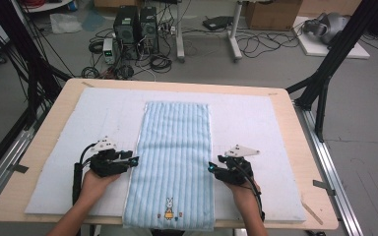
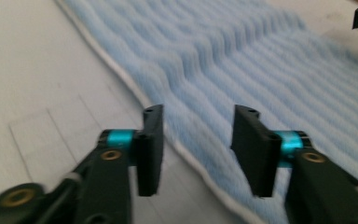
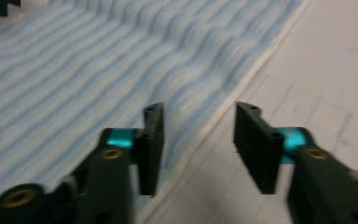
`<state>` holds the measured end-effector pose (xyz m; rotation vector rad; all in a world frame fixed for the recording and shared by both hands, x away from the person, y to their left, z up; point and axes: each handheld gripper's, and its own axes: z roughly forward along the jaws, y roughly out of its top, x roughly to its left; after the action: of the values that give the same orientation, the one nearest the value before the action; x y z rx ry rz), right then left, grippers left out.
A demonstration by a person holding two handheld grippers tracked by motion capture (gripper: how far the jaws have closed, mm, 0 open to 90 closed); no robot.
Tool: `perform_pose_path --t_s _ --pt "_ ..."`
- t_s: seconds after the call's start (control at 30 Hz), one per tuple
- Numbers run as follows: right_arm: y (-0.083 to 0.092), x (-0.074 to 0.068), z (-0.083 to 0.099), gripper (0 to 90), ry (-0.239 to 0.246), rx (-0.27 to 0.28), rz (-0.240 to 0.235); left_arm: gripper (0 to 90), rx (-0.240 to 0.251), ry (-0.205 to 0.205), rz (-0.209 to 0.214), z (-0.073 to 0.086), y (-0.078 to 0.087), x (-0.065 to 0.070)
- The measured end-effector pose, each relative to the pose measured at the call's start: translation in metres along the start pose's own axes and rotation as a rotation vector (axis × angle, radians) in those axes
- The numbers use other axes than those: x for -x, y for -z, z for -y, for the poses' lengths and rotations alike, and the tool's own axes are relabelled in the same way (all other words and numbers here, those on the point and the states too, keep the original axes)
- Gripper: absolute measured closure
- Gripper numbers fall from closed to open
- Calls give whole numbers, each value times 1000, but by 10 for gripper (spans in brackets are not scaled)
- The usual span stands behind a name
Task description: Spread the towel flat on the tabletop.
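Hands come in from the near edge, and we see the left gripper (image 1: 134,161) at the towel's (image 1: 173,162) left edge and the right gripper (image 1: 210,167) at its right edge. Both sets of jaws stand about half open, nothing gripped; in each gripper view the towel's white hem runs through the gap. We see the light blue striped towel flat and lengthwise on a white mat (image 1: 256,123), rabbit picture (image 1: 169,208) nearest us, on a wooden table (image 1: 295,142).
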<state>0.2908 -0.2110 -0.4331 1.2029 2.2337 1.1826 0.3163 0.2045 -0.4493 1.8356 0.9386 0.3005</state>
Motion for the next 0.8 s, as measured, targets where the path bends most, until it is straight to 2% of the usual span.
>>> perform_pose_path --t_s 0.07,0.1,0.13,0.17,0.23,0.27,0.3,0.33,0.37,0.4,0.47,0.57,0.7,0.8 --pt "3 3 -1 379 -5 31 13 436 68 -47 23 -2 0 -3" --pt "4 5 -2 328 -6 41 26 418 100 -77 10 -2 0 -2" --pt "5 6 -2 291 0 48 38 417 115 -129 -15 -4 -1 -2" --pt "6 8 -3 270 6 55 47 402 117 -151 -20 -6 -1 -2" --pt "9 12 -4 209 28 63 71 370 146 -110 6 -9 -1 -5" --pt "11 14 -4 202 29 66 85 319 158 -91 12 -11 -1 -7" --pt "12 16 -5 179 31 69 95 278 154 -57 16 -14 -1 -9" --pt "14 19 -6 152 30 71 100 241 150 -46 6 -17 -2 -11" --pt "16 21 -6 128 27 74 109 194 152 -48 -6 -19 -1 -12" --pt "18 23 -7 118 24 79 117 185 165 -43 -13 -20 1 -13" --pt "21 26 -8 118 31 87 125 186 186 -33 0 -20 6 -16" --pt "25 28 -8 112 18 95 122 187 193 -28 -5 -18 12 -21" --pt "24 30 -8 111 23 90 120 186 186 -2 -13 -17 16 -26" --pt "25 30 -8 111 18 90 123 186 190 1 -13 -17 19 -27"
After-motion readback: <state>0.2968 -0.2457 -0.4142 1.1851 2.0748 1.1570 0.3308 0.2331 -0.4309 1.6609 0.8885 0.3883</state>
